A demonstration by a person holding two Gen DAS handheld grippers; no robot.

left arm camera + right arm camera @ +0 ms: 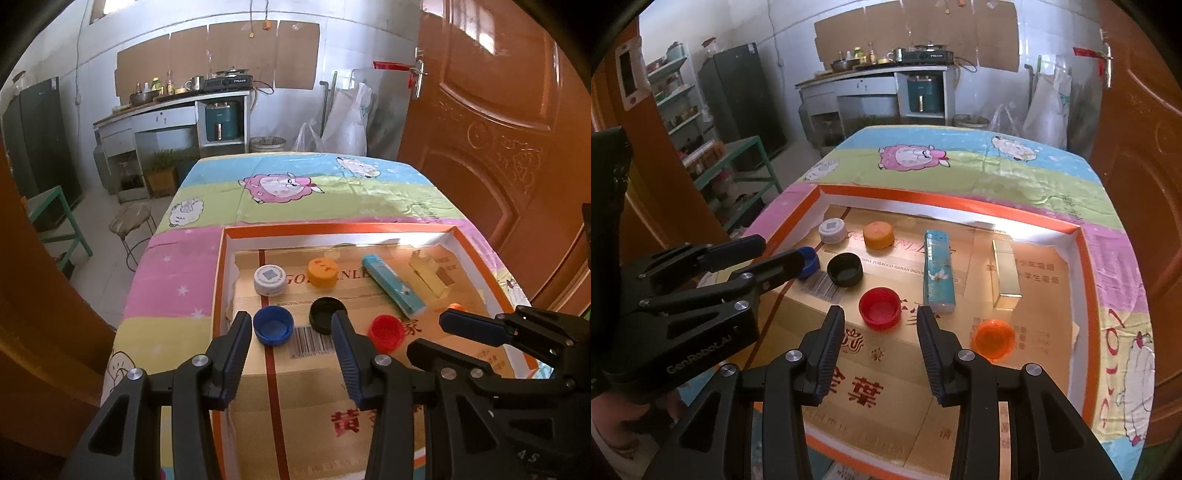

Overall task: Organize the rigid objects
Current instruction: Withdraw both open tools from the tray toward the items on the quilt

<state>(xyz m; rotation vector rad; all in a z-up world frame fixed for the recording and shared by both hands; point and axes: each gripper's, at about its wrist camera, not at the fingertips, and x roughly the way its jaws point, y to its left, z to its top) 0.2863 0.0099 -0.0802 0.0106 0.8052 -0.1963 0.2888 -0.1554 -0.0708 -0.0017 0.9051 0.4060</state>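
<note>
Shallow orange-rimmed box (1086,266) lined w/ cardboard, sits on desk (979,173) under sheep-print cloth.

Contents, right wrist view:
- back L: white cap (833,230), yellow-orange cap (878,234) beside it.
- nearer: blue cap (809,261) open side up, partly hidden by L gripper finger; black cap (845,270) open side up just beside it.
- red cap (880,307) open side up, nr centre.
- teal lighter (937,271) lying flat, R of red cap.
- clear yellowish lighter (1005,273) further R, apart from teal 1.
- translucent orange cap (993,339) near R front.

L gripper (293,328): jaws spread, nothing between pads; hovers above box, blue and black caps beyond tips. R gripper (881,321): jaws spread, empty, over cardboard; red cap just beyond tips, not touched.
</note>
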